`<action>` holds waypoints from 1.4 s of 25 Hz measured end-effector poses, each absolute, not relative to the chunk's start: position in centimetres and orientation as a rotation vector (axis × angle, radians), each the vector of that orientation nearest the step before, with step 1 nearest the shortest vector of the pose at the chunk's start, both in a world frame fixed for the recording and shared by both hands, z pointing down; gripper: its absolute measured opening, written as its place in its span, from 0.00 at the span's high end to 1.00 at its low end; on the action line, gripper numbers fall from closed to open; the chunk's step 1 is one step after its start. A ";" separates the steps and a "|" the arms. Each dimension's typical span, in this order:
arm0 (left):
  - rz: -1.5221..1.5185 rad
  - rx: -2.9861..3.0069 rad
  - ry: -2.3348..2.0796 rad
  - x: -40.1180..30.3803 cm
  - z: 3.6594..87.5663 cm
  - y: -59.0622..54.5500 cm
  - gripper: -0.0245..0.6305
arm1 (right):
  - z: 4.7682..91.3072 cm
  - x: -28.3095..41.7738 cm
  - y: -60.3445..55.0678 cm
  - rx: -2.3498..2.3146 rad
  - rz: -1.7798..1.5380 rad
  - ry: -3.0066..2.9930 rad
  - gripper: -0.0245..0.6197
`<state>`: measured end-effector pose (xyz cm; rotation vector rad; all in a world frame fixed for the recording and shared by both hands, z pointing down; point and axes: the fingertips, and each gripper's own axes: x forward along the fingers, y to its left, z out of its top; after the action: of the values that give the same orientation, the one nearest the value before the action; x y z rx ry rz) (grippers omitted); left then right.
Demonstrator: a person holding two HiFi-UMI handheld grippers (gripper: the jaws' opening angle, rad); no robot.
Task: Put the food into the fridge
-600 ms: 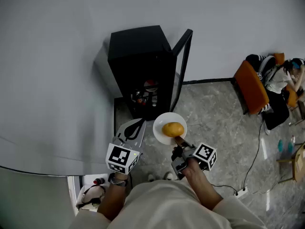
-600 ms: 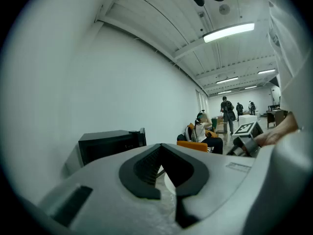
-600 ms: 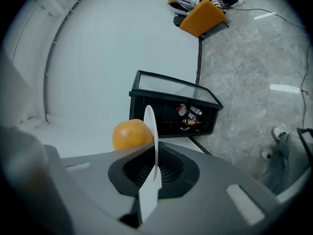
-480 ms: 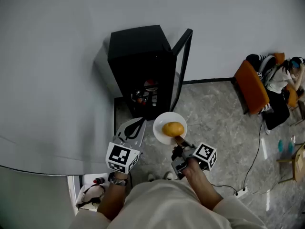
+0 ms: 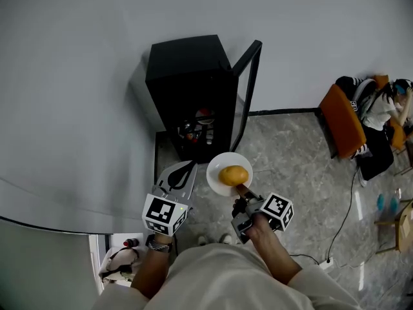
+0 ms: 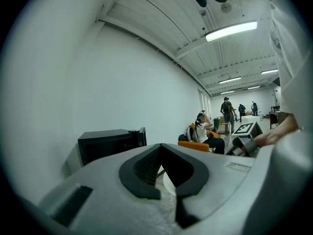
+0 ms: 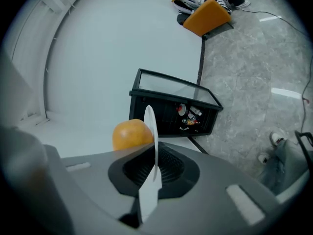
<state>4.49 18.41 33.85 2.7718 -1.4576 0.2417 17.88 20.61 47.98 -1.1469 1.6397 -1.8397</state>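
Change: almost none vs half a sec ago; same spot for plate (image 5: 218, 163) w/ orange food (image 5: 233, 175), same for both grippers.
Right gripper (image 5: 239, 190): clamped on plate's near rim, plate edge-on betw. jaws; food on plate, far side of grip.
Left gripper (image 5: 188, 167): jaws together, nothing betw. them; just left of plate.
Fridge (image 5: 187, 70): door (image 5: 249, 86) swung open at right, items on shelf inside.
Key relation: fridge opening straight ahead of plate, slightly left, apart from it; right gripper the carrying one.
Next, prob.: plate fwd into opening, kept level vs roll-off.
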 end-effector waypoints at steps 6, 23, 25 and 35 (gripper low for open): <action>0.212 2.723 -1.494 5.6 34.3 18.9 0.96 | 48.4 19.5 20.4 -1.154 -1.855 1.682 0.95; 0.166 2.595 -1.559 5.2 36.6 19.0 0.96 | 49.2 19.2 19.1 -1.134 -1.910 1.742 0.95; 0.162 2.592 -1.557 4.6 37.1 18.2 0.96 | 49.6 18.7 18.6 -1.137 -1.916 1.733 0.95; 0.176 2.675 -1.555 0.7 36.2 10.4 0.96 | 49.4 14.3 12.0 -1.118 -1.899 1.712 0.95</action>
<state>0.69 10.39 36.23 2.6745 -1.5551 0.1759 14.35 11.97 49.41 -1.1183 1.7123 -1.8988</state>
